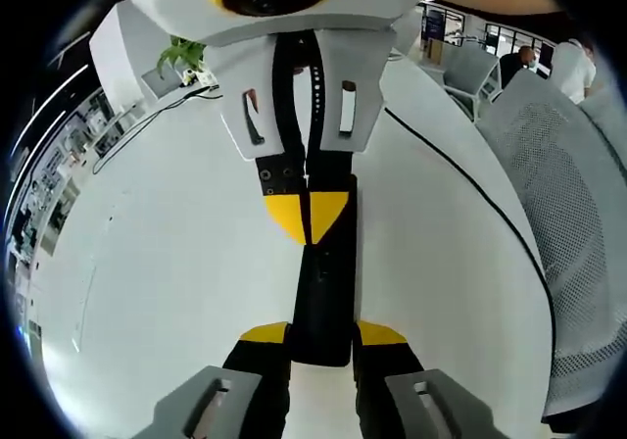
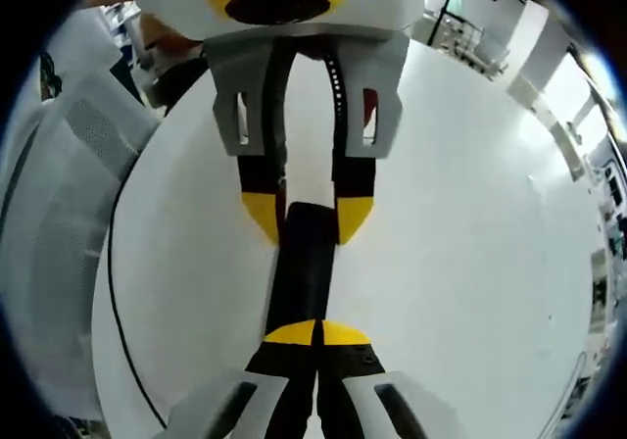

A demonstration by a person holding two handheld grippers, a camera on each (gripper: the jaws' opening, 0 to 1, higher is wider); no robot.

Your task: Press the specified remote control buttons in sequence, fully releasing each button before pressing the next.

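**Two grippers meet over a black remote on a white table**

Yellow-tipped jaws of the left gripper (image 1: 321, 336) rise from the bottom of the left gripper view, standing a little apart with the near end of a long black remote control (image 1: 323, 282) between them; the tips sit right at its two sides, gripping it. The remote lies flat on the white table (image 1: 167, 282), running away from the camera. At its far end the right gripper (image 1: 309, 214) comes down from the top, its yellow tips drawn together into one point resting on the remote's top face.

Seen from the right gripper view, the right gripper (image 2: 316, 333) has its tips closed against each other with nothing between them, pressed on the remote control (image 2: 302, 263). Opposite, the left gripper (image 2: 309, 219) straddles the remote's other end. A grey mesh chair (image 1: 563, 204) stands beside the table, and a green plant (image 1: 181, 57) sits at its far edge.
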